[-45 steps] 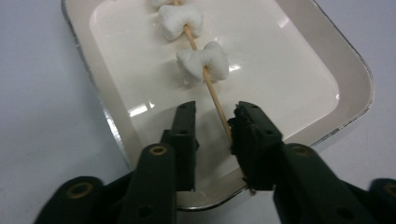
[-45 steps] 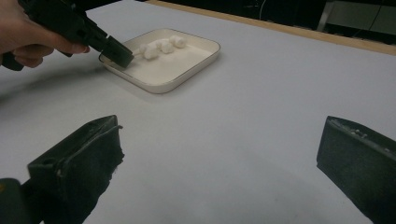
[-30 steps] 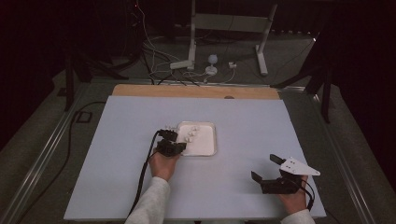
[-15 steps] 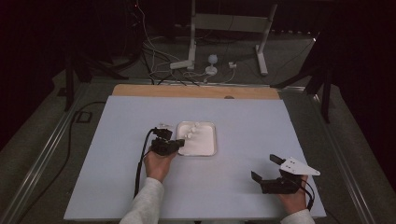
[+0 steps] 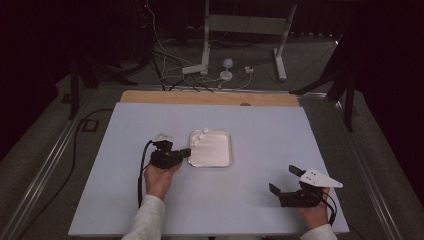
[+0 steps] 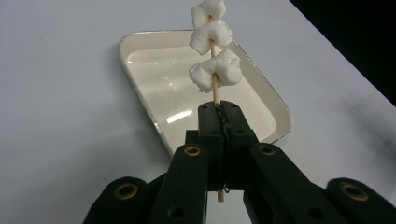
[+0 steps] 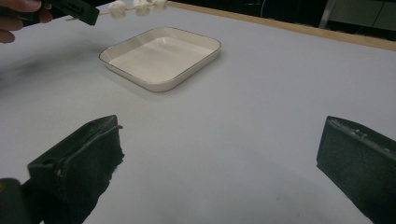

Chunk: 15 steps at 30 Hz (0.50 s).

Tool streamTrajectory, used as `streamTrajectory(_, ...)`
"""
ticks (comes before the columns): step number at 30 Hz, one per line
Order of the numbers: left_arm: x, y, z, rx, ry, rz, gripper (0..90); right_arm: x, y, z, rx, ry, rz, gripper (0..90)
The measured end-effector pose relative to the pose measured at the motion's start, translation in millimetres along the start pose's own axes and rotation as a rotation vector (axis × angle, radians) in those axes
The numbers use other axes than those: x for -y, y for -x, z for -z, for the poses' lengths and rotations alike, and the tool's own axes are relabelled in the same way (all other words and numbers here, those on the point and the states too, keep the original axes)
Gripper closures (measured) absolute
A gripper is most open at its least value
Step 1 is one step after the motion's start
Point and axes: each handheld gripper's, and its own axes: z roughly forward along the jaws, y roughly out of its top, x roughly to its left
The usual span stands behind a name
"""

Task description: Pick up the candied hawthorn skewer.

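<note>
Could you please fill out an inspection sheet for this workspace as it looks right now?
Surface: pale tabletop with a wooden strip along its far edge.
Job's things: empty white tray near the centre; skewer carrying three marshmallows, held above the tray's edge.
Clutter: nothing seen on the tabletop.
Grippers: left hand-held gripper shut on the skewer; right hand-held gripper open, holding nothing, near the front right corner.
Cables: black cable trails from the left hand-held gripper; loose white cables on the floor beyond the table.
Surroundings: dark room, metal stand behind the table.
</note>
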Motion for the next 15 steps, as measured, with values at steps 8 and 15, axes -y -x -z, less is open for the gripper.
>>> streamTrajectory(8,5.8,-1.7,12.4,0.019,0.032,-0.036,90.0,-2.0,-0.1,-0.7,-0.006,0.012,-0.021,0.0)
streamTrajectory(15,10.5,0.2,19.9,0.050,0.070,-0.086,90.0,-13.0,0.9,0.8,-0.003,0.040,-0.047,0.0)
